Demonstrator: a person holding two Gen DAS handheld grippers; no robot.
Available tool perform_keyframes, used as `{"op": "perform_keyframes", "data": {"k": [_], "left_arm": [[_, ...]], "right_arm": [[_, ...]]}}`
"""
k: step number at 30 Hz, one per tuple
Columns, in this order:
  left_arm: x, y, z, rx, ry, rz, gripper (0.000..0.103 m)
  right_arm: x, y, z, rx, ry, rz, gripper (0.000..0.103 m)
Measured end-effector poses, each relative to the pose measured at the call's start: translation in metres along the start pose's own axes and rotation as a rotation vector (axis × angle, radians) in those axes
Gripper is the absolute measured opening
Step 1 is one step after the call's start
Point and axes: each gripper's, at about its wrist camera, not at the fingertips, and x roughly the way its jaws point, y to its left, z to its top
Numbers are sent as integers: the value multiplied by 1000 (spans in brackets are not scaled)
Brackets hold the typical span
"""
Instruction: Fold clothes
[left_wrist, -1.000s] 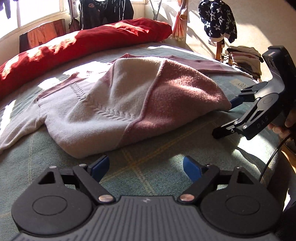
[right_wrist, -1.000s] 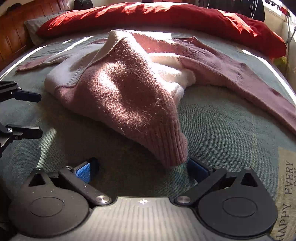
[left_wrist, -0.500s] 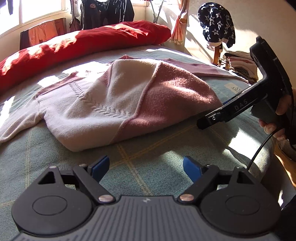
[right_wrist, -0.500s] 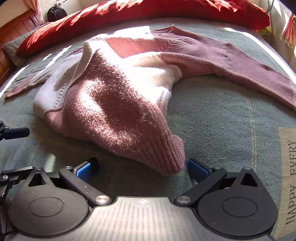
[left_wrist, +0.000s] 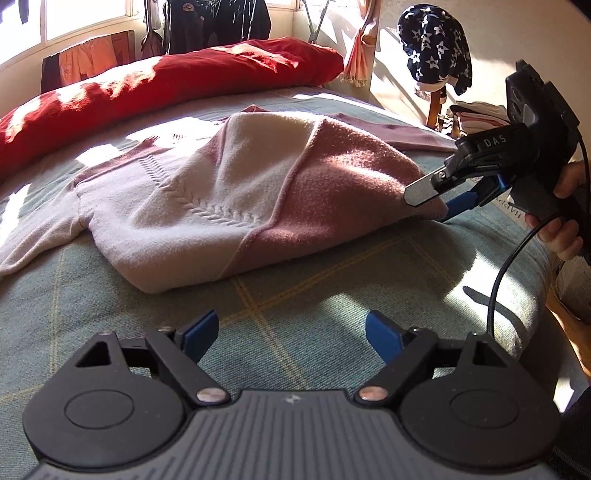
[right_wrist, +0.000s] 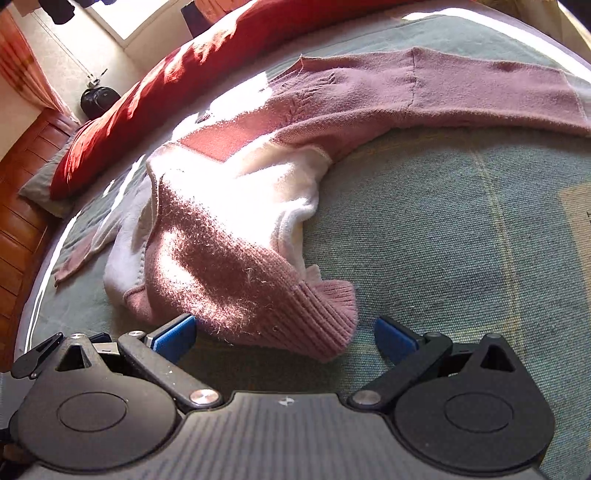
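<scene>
My left gripper stands wide open over the bedcover, holding nothing. My right gripper is open too — the pink sweater hem lies between its fingers, mid-frame.

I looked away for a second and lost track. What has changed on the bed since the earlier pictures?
The right gripper has rolled over and closed in on the ribbed corner of the pink and white sweater; its open jaws now straddle that corner without pinching it. The left gripper kept still, jaws open over the bedspread. The sweater lies as before.
</scene>
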Motion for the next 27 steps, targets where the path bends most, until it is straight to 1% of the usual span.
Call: {"op": "perform_keyframes", "data": {"k": [4, 8, 10, 13, 16, 18, 22, 26, 27], "left_arm": [[-2, 0, 2, -1, -7, 2, 87], [-4, 0, 2, 0, -11, 1, 87], [-4, -1, 2, 1, -12, 0, 87], [-6, 0, 1, -3, -14, -3, 87], [-6, 1, 1, -8, -12, -2, 87], [-6, 2, 0, -11, -8, -1, 87], [-4, 5, 0, -18, -4, -1, 87], [-1, 8, 0, -21, 3, -3, 87], [1, 9, 0, -21, 5, -3, 87]], "right_arm": [[-9, 10, -1, -24, 31, 49, 103], [-14, 27, -8, -116, 65, 46, 103], [-14, 29, -10, -114, 85, 78, 103], [-15, 33, -11, -107, 91, 121, 103], [-14, 41, -13, -130, 100, 163, 103], [-9, 47, -13, -158, 121, 190, 103], [3, 55, -16, -195, 149, 205, 103], [17, 69, -14, -290, 114, 175, 103], [21, 76, -12, -332, 110, 157, 103]]}}
